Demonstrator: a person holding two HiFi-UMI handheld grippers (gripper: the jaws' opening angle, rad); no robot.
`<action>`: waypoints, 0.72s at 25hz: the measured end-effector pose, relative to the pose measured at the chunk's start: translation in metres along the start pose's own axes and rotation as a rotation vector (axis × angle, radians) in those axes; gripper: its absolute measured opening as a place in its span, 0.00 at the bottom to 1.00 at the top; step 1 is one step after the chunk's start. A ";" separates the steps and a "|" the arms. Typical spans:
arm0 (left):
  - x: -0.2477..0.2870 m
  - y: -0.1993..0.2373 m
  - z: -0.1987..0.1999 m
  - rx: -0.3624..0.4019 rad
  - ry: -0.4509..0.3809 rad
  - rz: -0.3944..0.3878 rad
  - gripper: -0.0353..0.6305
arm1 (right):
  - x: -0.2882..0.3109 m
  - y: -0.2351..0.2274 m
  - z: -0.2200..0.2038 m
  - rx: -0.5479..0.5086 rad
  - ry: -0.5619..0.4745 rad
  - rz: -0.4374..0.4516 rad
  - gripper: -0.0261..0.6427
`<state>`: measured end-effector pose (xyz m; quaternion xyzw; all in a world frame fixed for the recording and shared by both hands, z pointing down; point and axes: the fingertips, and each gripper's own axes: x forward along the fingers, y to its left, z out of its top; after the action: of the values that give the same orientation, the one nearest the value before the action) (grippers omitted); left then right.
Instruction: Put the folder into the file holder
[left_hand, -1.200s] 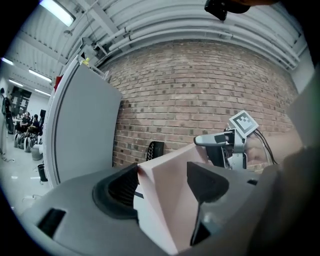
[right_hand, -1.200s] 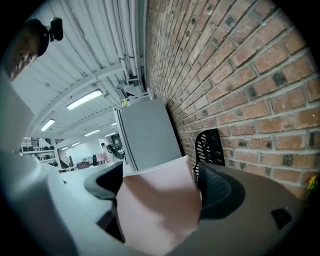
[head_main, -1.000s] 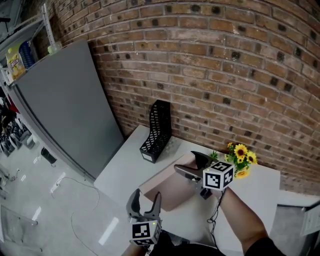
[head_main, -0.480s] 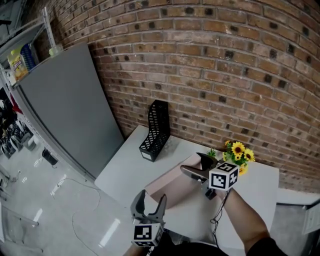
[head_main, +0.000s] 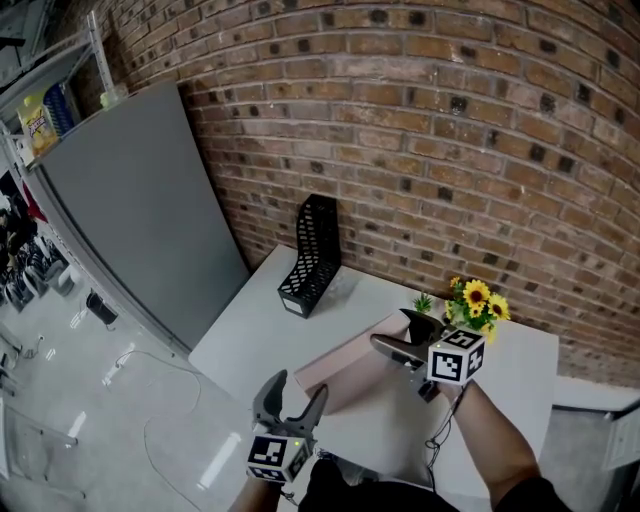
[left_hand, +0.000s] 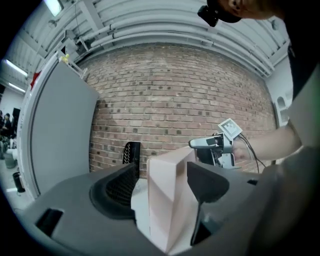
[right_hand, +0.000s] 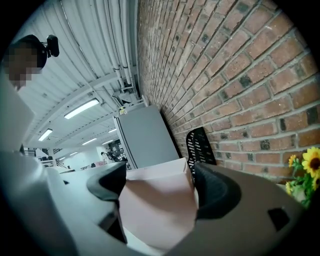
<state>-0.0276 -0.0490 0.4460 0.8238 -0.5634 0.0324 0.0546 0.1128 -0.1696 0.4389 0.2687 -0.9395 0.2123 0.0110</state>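
Since the pink folder (head_main: 345, 366) seems light but floppy, right gripper (head_main: 390, 328) pinches its edge; left gripper (head_main: 297, 388), jaws wide, straddles the corner farthest from the file holder (head_main: 312, 255).

Left gripper (head_main: 297, 388) jaws gape apart; right gripper (head_main: 400, 332) jaws grip the folder (head_main: 348, 366).

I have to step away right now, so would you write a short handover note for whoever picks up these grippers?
Right gripper: jaws closed on the far end of the pink folder.
Left gripper: jaws apart, with the folder's near corner between them, not clamped.
The folder is at the near side of the white table. The black mesh file holder stands upright at the back by the brick wall, apart from the folder.
Done: folder gripped at one end.
Left: carry it to the file holder and slide it in.
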 end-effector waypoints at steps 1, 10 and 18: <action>0.003 0.001 0.000 -0.014 0.000 -0.031 0.52 | -0.001 0.000 0.000 0.000 0.000 0.002 0.69; 0.033 -0.023 -0.003 0.003 0.051 -0.301 0.52 | -0.001 0.002 -0.002 -0.001 0.004 0.020 0.68; 0.049 -0.029 -0.004 0.022 0.057 -0.273 0.52 | -0.001 0.004 -0.003 -0.009 0.000 0.030 0.68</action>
<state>0.0170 -0.0833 0.4543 0.8920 -0.4440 0.0543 0.0653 0.1111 -0.1649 0.4395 0.2545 -0.9443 0.2085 0.0092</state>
